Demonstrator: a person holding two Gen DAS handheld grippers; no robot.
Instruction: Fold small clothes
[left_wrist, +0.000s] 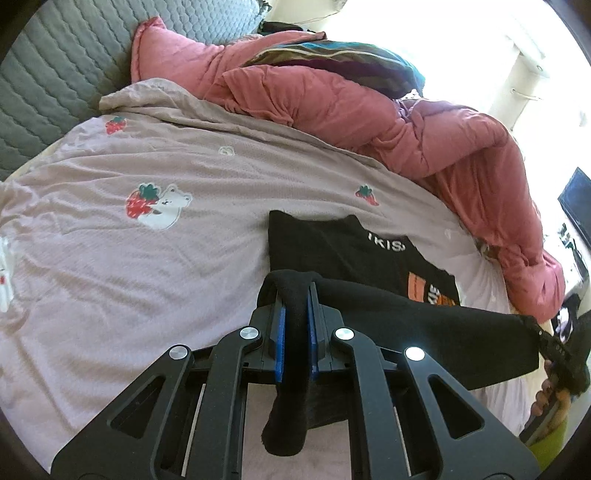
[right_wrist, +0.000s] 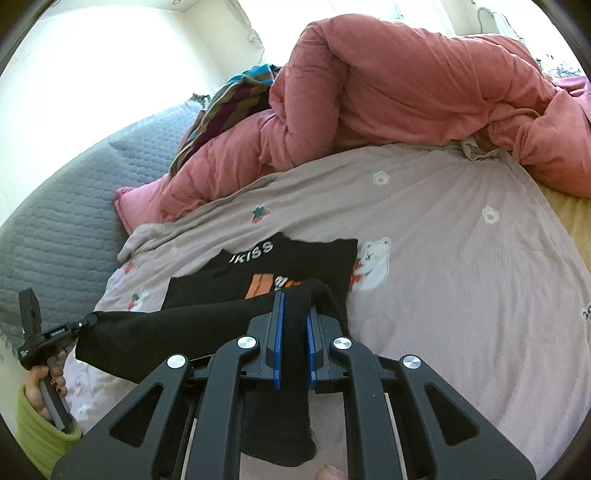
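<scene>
**Black shirt lifted by its near hem, ready to fold over**

The left gripper (left_wrist: 294, 295) is clenched on a bunch of black cloth: the fabric runs up between its blue pads (left_wrist: 281, 325) and hangs out below the jaws. The right gripper (right_wrist: 294, 301) is clamped the same way on another corner of the same shirt (right_wrist: 280, 266). In the judgement of these views, each holds one end of the near hem, so that the edge stretches taut between them as a straight band. That hold makes sense for a fold: a tight, level hem can be carried to the far side and laid down square over the rest.

The far part of the shirt lies flat on the bedsheet (left_wrist: 110, 258), print side up, with white letters and an orange patch showing. The near part is raised off the sheet and slopes toward the grippers. The shirt sits near the middle of the cleared sheet, which has strawberry and bear motifs.

A pink duvet (left_wrist: 369, 110) is heaped along the far side, well apart from the shirt, with a striped cloth (left_wrist: 332, 59) on top of it and a grey quilted pad (left_wrist: 55, 74) at the far left. Pushed back like this, they leave a flat place for folding.

No basket, box or drawer is in view, so nothing shows where a folded shirt would go. A green sleeve (right_wrist: 40, 435) shows at the hand bearing the left gripper.
</scene>
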